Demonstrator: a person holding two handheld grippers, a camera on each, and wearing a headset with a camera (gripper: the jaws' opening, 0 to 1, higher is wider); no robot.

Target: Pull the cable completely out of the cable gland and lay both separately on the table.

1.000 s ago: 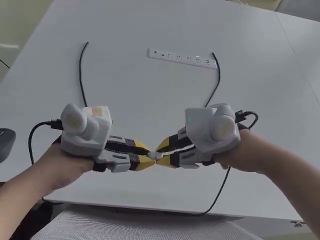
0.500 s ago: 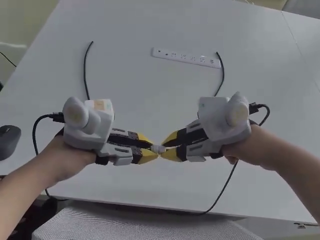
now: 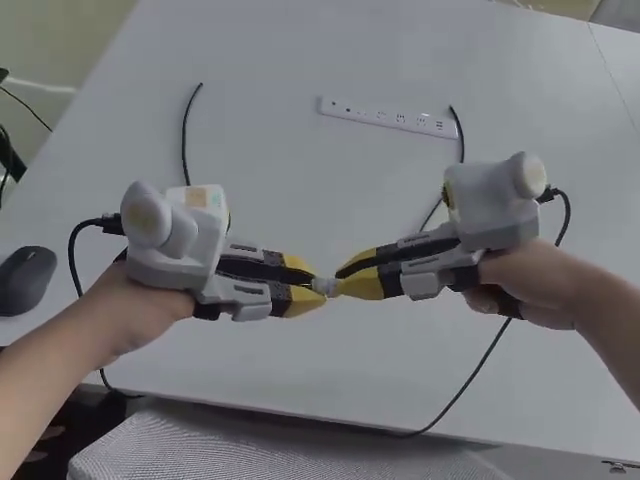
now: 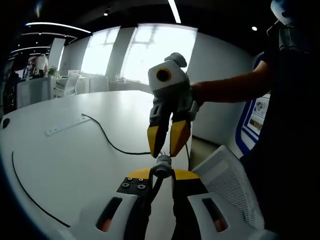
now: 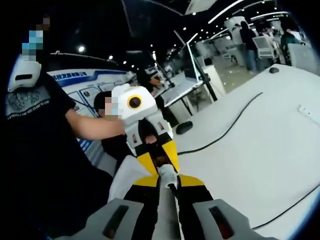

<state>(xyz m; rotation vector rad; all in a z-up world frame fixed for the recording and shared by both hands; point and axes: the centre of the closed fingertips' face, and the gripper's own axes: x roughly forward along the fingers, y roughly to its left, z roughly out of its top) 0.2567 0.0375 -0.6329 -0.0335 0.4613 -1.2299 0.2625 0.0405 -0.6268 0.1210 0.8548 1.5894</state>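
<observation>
Clamping from opposite sides, the left gripper (image 3: 306, 297) and the right gripper (image 3: 348, 289) are meeting tip to tip in the air over the near edge of the table (image 3: 300, 170). Both are carrying yellow, wedge-shaped jaws on white moulded bodies. The right jaws are pressing together on the small, pale, rounded cable gland (image 3: 325, 286). The left jaws are pinching the thin dark cable (image 4: 156, 184), which is running back between them from the gland's grey end and is sitting inside the gland. The smooth white table is carrying a long white power strip (image 3: 388, 117), thin black cords (image 3: 186, 140) and a dark rounded mouse (image 3: 25, 280). A grey mesh chair (image 3: 250, 450) is showing below the table's edge.
</observation>
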